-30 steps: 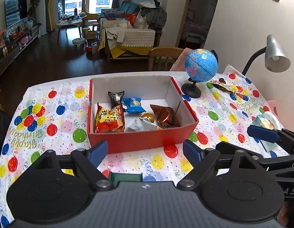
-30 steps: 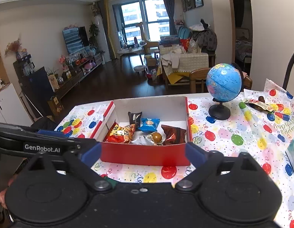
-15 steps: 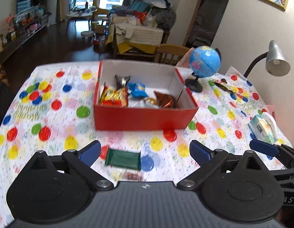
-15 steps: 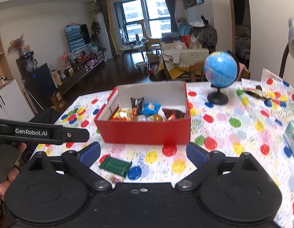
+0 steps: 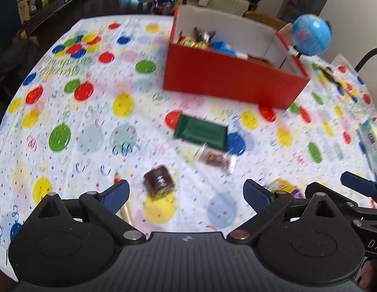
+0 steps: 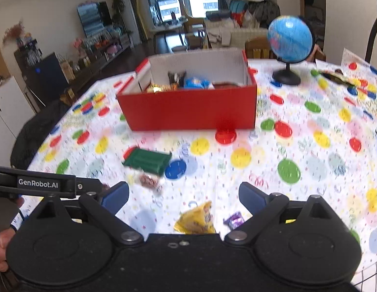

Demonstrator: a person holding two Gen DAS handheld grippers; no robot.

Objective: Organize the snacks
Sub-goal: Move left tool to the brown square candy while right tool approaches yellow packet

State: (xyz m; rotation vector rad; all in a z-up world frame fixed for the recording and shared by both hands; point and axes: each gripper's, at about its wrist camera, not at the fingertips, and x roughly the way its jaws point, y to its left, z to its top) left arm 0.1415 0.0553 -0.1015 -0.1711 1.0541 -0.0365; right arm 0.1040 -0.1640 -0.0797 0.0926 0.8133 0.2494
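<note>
I am holding my left gripper (image 5: 186,193) spread wide and grasping nothing above the balloon cloth (image 5: 91,121), a brown snack (image 5: 159,181) lying just ahead between its fingers. My right gripper (image 6: 183,198) is likewise gaping empty, with a yellow packet (image 6: 195,219) and a purple sweet (image 6: 233,220) sitting near between its fingers. Farther off a green bar (image 5: 200,131) and a clear packet (image 5: 215,159) are lying loose before the red box (image 5: 227,80), which is holding more snacks, a globe (image 6: 289,40) standing to its right.
</note>
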